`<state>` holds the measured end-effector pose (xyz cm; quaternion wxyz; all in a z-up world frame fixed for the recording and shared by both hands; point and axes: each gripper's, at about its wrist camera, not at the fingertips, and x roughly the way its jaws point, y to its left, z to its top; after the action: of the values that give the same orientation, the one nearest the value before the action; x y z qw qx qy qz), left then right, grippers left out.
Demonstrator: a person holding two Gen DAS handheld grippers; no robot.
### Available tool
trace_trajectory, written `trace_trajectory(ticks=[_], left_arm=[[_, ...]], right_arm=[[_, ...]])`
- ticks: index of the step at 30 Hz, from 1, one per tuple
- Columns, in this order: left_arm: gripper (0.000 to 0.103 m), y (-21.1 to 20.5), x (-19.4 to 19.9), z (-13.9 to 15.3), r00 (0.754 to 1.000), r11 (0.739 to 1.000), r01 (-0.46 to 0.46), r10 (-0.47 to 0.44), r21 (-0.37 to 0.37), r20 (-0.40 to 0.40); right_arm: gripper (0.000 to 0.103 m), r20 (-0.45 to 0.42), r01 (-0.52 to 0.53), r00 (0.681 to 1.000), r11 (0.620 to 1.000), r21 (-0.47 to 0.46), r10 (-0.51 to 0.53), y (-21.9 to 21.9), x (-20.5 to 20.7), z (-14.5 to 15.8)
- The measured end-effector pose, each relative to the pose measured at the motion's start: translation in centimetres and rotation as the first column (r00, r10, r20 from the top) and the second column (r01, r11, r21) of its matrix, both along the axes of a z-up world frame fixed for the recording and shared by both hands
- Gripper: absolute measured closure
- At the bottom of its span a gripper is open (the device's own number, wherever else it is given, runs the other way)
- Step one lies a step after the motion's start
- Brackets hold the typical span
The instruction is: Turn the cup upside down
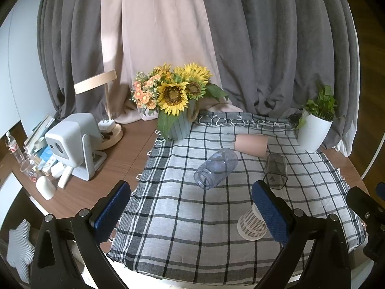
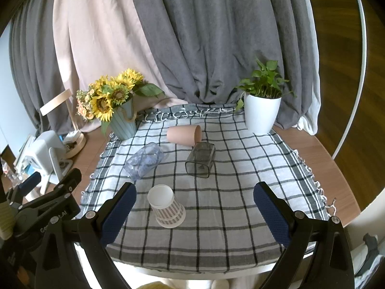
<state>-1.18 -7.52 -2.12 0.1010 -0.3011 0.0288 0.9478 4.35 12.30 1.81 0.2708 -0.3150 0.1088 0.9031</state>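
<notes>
Checked cloth point(image 2: 216, 204) covers counter point(image 2: 320, 154); paper cup point(image 2: 167, 207) stands rim-down. Left gripper point(image 1: 192, 207) and right gripper point(image 2: 195, 207) both spread wide, empty, touching nothing.

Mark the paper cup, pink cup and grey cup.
paper cup point(image 2: 169, 208), right wrist view, checked side wall.
pink cup point(image 2: 182, 133), right wrist view, side wall.
grey cup point(image 2: 201, 160), right wrist view, upper side.

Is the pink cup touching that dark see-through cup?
Cannot tell. In the right wrist view the pink cup and dark cup overlap, with no clear gap or contact.
</notes>
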Motion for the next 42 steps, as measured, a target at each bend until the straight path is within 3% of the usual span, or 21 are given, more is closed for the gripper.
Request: trace_trajectory(ticks=[42], left_arm=[[0.0, -0.3, -1.3, -0.3, 1.0, 1.0, 0.024, -0.024, -0.006, 0.005]], right_arm=[[0.005, 0.002, 0.011, 1.0, 1.0, 0.004, -0.011, -0.3, -0.8, -0.4]])
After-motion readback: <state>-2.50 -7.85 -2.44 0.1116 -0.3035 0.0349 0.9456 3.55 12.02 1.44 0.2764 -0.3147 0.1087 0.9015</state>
